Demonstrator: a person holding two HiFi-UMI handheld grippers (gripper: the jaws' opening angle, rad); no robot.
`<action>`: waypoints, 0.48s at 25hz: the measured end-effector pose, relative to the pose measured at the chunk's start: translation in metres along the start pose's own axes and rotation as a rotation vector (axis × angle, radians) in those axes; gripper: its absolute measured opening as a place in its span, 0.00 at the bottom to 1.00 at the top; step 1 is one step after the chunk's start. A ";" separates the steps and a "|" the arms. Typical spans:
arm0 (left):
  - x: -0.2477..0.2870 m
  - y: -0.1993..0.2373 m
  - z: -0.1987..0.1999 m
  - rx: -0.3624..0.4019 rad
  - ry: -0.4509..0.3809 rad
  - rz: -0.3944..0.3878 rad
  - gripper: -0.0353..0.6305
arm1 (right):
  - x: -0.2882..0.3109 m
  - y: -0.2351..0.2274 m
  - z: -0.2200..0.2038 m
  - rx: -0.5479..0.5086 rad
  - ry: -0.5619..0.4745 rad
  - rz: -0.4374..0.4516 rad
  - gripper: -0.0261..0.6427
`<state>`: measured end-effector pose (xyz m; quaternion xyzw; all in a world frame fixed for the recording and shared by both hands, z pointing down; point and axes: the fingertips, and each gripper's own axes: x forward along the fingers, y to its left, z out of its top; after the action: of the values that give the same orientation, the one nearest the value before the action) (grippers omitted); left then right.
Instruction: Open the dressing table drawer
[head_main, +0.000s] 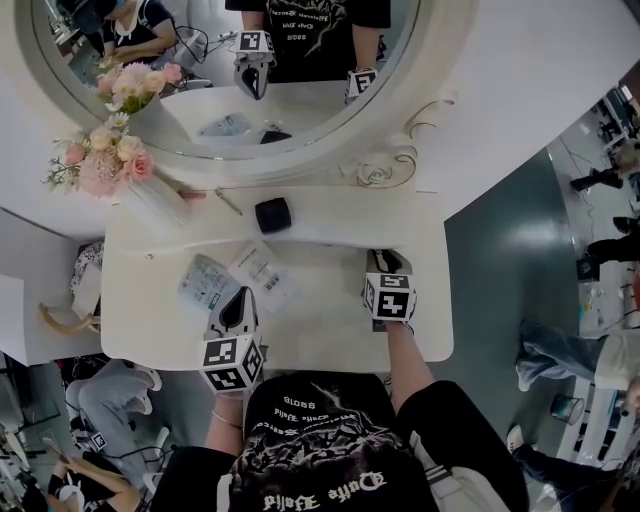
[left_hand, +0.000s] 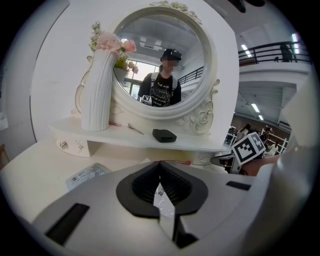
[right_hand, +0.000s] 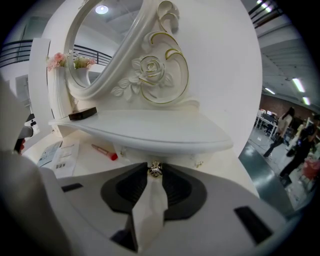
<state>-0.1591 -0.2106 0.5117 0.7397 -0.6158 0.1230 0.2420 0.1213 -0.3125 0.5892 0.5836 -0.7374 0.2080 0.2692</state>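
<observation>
Drawer (right_hand: 177, 157): small and white, under the right end of the shelf (right_hand: 150, 131) of the dressing table; its front is not pulled out.
Drawer knob (right_hand: 155, 170): small and metallic, on the drawer front, just under the shelf edge.
Right gripper (head_main: 386, 256): at the right of the worktop (head_main: 330, 335), its tip reaching under the shelf; its fingers pinch the drawer knob at their very ends.
Left gripper (head_main: 244, 296): low over the near left part of the worktop, well apart from the drawer; its fingers are pressed together at the tips, with nothing between them.
Under the left gripper: a printed paper (head_main: 262, 270) and a flat packet (head_main: 205, 282), lying side by side on the worktop.
Shelf, middle: a small black object (head_main: 272, 214).
Shelf, left end: a white ribbed vase (left_hand: 97, 95) with pink flowers (head_main: 100, 160).
Under the shelf: a thin tube with a red cap (right_hand: 104, 151), lying on the worktop to the left of the drawer.
Far side: a round mirror (head_main: 240, 60) in a white frame with a carved rose.
</observation>
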 end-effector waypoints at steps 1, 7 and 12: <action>0.000 0.000 0.000 0.001 0.000 0.000 0.08 | -0.001 0.000 0.000 -0.001 0.001 -0.001 0.19; 0.002 -0.003 -0.002 0.003 0.000 -0.008 0.08 | -0.006 0.001 -0.005 -0.005 0.004 -0.004 0.19; 0.003 -0.006 -0.001 0.004 -0.003 -0.018 0.08 | -0.009 0.002 -0.008 -0.006 0.004 -0.006 0.19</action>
<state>-0.1525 -0.2122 0.5132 0.7460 -0.6090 0.1211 0.2407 0.1226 -0.3001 0.5893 0.5846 -0.7355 0.2062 0.2733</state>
